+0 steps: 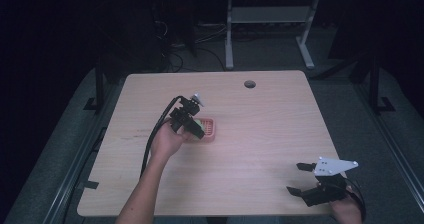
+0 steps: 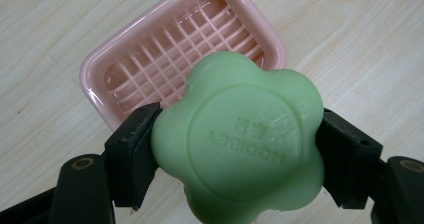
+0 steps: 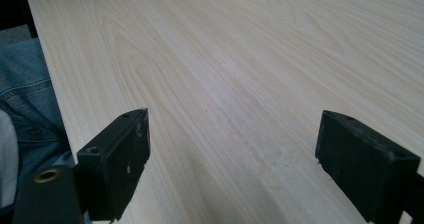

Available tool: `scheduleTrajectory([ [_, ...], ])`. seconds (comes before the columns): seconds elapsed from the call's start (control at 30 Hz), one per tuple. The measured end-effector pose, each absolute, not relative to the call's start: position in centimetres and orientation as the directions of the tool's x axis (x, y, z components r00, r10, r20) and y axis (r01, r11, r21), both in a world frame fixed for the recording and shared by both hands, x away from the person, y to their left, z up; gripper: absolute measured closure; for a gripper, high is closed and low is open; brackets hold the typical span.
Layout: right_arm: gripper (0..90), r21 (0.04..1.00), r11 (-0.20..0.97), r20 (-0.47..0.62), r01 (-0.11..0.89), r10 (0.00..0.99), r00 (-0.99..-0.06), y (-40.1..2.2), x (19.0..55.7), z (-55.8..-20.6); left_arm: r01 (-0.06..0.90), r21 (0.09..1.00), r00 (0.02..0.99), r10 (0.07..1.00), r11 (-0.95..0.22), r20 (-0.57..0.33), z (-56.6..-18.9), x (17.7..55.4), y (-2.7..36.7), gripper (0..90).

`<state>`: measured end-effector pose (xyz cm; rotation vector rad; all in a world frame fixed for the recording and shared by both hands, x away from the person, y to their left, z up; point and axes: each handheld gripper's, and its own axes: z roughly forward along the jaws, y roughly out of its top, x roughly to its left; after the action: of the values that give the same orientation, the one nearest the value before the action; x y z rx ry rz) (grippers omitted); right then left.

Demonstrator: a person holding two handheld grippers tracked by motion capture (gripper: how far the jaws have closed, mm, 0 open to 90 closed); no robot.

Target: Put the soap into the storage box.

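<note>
The left tongs [image 2: 235,154] clamp a green flower-shaped soap bar [image 2: 240,139] from both sides, held over the near edge of a pink ridged plastic soap dish [image 2: 125,59] at mid-bench, forearm stretched forward. The right tongs [image 3: 235,164] gape empty, low over the pale wooden bench [image 3: 240,59] at its near right corner.

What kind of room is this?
Probably a lab or workshop: a bare light wooden table with a cable hole, loose cables on grey carpet, and a white metal desk frame behind.

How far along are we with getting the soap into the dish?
Done: the left gripper has the green soap clamped between its jaws. In hand: the soap hangs over the pink soap dish. Left: lower it in and release. The right gripper waits open.
</note>
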<state>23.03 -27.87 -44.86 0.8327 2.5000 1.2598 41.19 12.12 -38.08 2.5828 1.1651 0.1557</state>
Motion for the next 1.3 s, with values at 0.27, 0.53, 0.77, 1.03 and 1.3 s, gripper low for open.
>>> scheduleTrajectory([
  [0.27,13.8,0.794,0.472,0.053,0.383,0.575,-0.817,-27.9,23.0,-44.9,0.717,0.305,0.663,0.748,-0.626,-0.022,-38.0,41.8,11.8,26.7],
  [0.53,13.8,0.793,0.471,0.055,0.387,0.576,-0.815,-27.9,23.0,-44.9,0.719,0.311,0.660,0.751,-0.622,-0.026,-38.0,42.4,11.7,26.7],
  [0.77,13.8,0.795,0.471,0.054,0.383,0.574,-0.817,-27.9,23.0,-44.9,0.732,0.309,0.647,0.762,-0.608,-0.033,-38.3,43.1,12.0,26.7],
  [1.03,13.8,0.794,0.471,0.054,0.384,0.575,-0.816,-28.0,23.0,-44.9,0.747,0.303,0.630,0.775,-0.591,-0.041,-38.9,43.7,12.1,26.7],
  [1.3,13.8,0.795,0.468,0.056,0.386,0.577,-0.815,-28.0,23.0,-44.9,0.740,0.300,0.636,0.772,-0.601,-0.022,-38.7,44.0,11.3,26.7],
])
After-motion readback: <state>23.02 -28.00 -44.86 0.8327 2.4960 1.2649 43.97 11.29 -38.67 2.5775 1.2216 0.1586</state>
